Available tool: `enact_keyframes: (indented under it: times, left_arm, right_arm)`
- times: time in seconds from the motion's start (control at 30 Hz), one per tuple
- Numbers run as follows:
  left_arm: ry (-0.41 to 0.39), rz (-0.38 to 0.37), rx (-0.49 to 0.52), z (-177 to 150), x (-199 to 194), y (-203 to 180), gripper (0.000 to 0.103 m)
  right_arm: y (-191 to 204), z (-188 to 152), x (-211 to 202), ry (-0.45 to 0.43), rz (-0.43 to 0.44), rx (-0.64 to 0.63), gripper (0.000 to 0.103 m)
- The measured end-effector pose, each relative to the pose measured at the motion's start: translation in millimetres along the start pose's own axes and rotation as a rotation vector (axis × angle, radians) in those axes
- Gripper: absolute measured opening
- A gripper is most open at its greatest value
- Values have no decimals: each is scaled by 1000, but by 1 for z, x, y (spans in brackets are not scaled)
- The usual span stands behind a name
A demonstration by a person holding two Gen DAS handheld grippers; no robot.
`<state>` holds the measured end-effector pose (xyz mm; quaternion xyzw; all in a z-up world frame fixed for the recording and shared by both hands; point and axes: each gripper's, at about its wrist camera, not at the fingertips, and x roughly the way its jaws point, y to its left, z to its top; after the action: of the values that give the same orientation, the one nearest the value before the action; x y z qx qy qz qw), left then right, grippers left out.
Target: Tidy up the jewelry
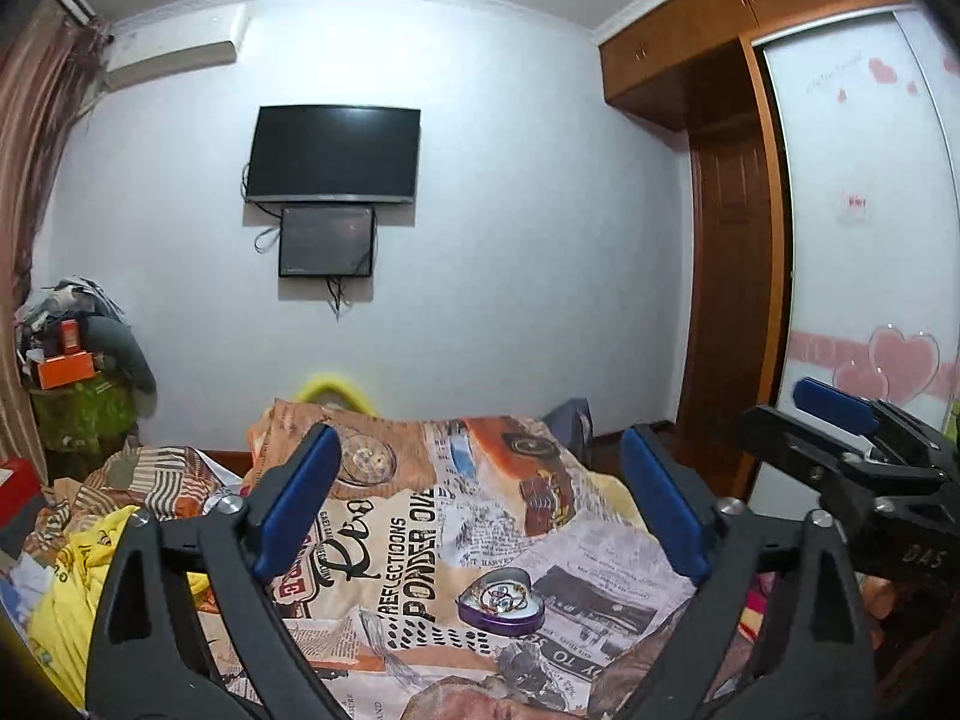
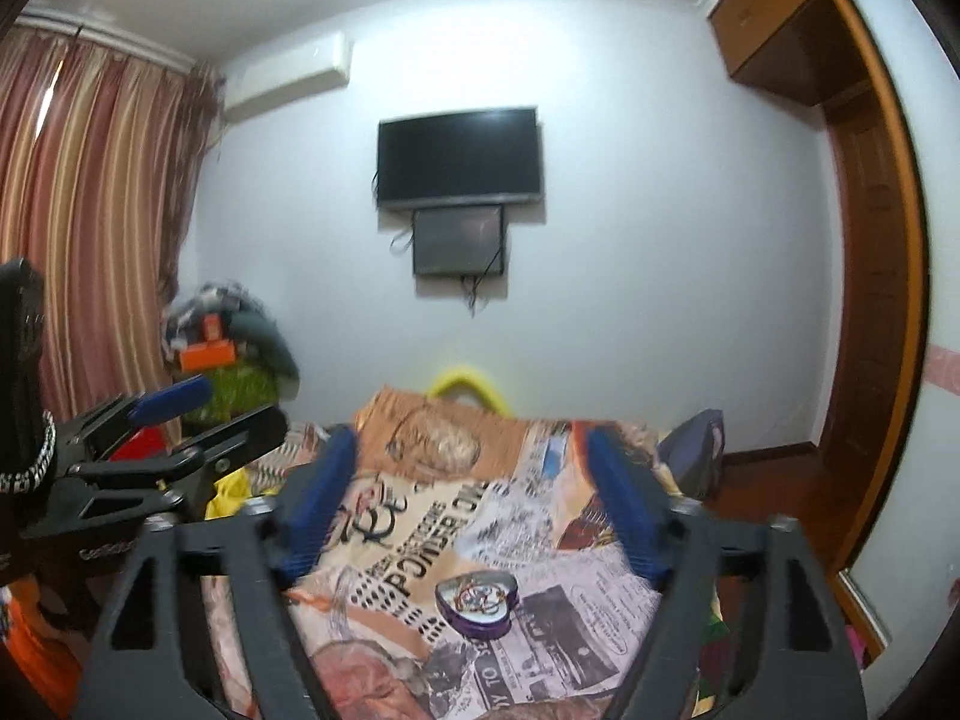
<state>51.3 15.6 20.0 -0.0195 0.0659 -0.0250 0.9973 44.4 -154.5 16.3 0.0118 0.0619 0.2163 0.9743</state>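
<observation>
A purple heart-shaped tin (image 1: pixel 503 602) lies open on the printed bedspread (image 1: pixel 420 540), with rings and chains inside it. My left gripper (image 1: pixel 480 492) is raised above the bed and points level at the far wall; its blue pads (image 1: pixel 297 501) stand wide apart and hold nothing. In the right wrist view the same tin (image 2: pixel 477 603) sits low between the fingers of my right gripper (image 2: pixel 474 504), which is open and empty too. The right gripper (image 1: pixel 840 420) shows at the right edge of the left wrist view. The left gripper (image 2: pixel 180 414) shows at the left of the right wrist view.
A crumpled yellow cloth (image 1: pixel 78 588) and striped bedding lie left of the bedspread. A pile of boxes and clothes (image 1: pixel 78 372) stands by the curtain (image 2: pixel 90 210). A television (image 1: pixel 333 153) hangs on the far wall, and a wooden wardrobe (image 1: pixel 732 270) is on the right.
</observation>
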Motion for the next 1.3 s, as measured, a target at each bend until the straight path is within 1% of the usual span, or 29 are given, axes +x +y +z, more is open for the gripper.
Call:
enact_keyframes:
  times: [0.07, 0.13, 0.2, 0.37, 0.43, 0.5, 0.77, 1.3]
  left_arm:
    - [-4, 10, 4, -1, -5, -1, 96]
    - [-6, 16, 11, -2, -8, -3, 97]
    - [-7, 19, 18, -2, -11, -4, 97]
    - [0, 8, 9, -6, -16, -7, 99]
    - [0, 8, 7, -6, -18, -7, 99]
    - [0, 9, 5, -6, -18, -6, 100]
    - [8, 28, 2, -7, -16, -6, 102]
    - [27, 19, 3, -7, -13, -9, 102]
  right_arm:
    - [1, -1, -2, -14, -15, 9, 91]
    - [3, -2, -1, -17, -37, 4, 99]
    - [6, -4, -1, -22, -51, -5, 100]
    - [9, -7, -1, -15, -52, -9, 100]
    - [7, -8, -9, -14, -53, -9, 100]
    - [6, -8, -9, -9, -55, -12, 100]
    - [5, -10, -10, -2, -64, -15, 100]
    - [2, -11, -16, 6, -74, -3, 101]
